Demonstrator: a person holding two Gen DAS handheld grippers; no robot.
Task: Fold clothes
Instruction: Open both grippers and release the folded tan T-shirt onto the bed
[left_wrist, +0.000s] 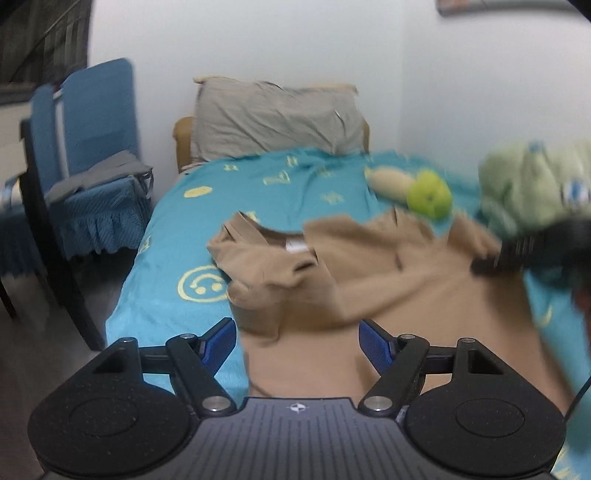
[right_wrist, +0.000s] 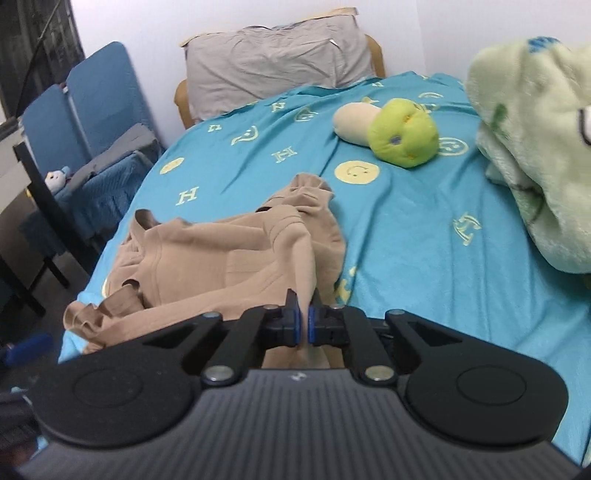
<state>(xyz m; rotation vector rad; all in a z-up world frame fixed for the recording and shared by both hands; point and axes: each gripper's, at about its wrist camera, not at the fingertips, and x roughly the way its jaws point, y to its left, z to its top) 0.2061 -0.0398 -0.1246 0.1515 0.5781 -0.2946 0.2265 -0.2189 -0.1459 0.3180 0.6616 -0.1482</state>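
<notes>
Fabric of the tan garment sits pinched in the right tongs, lifted for folding. Left tongs hang spread at lower centre, holding nothing.

A bed under a teal sheet printed with yellow smiley faces and letters fills the room. At its head a grey pillow leans on the wall; a green-and-cream plush toy lies on the sheet near a pale green fleece blanket. Beside the bed stands a blue chair.
</notes>
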